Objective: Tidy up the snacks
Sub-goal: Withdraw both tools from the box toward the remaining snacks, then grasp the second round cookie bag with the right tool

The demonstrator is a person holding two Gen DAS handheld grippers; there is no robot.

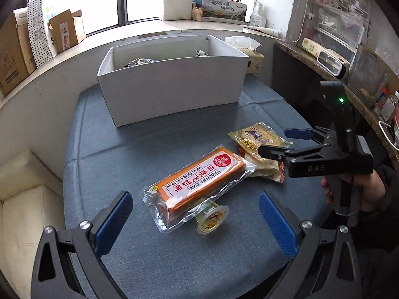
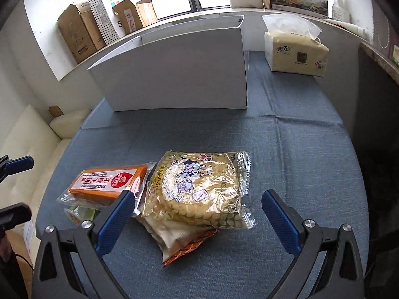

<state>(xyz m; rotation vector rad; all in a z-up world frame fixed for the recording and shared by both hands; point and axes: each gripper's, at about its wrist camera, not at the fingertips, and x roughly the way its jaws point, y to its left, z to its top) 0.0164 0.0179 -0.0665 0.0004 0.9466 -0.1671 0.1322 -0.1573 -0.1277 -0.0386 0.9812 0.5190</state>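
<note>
Left gripper (image 1: 195, 220): spread wide above orange pack (image 1: 199, 178).
Right gripper (image 2: 198, 220): released, jaws apart over cookie bag (image 2: 199, 189).
Box (image 1: 172, 92): behind.

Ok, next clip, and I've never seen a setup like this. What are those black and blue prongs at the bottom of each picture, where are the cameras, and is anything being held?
There is no robot here. A person holds a hand-held gripper in each hand, and each carries a fisheye camera looking forward along its two blue-padded fingers. One picture is from the left hand-held gripper, the other from the right hand-held gripper; the right one also shows from the side in the left view. Both are open and hold nothing.

On the blue tablecloth lie an orange cake packet resting on a small jelly cup, and a yellow biscuit packet on top of a pale wrapped snack. Behind stands a white box with some snacks already inside, and a tissue pack.
</note>
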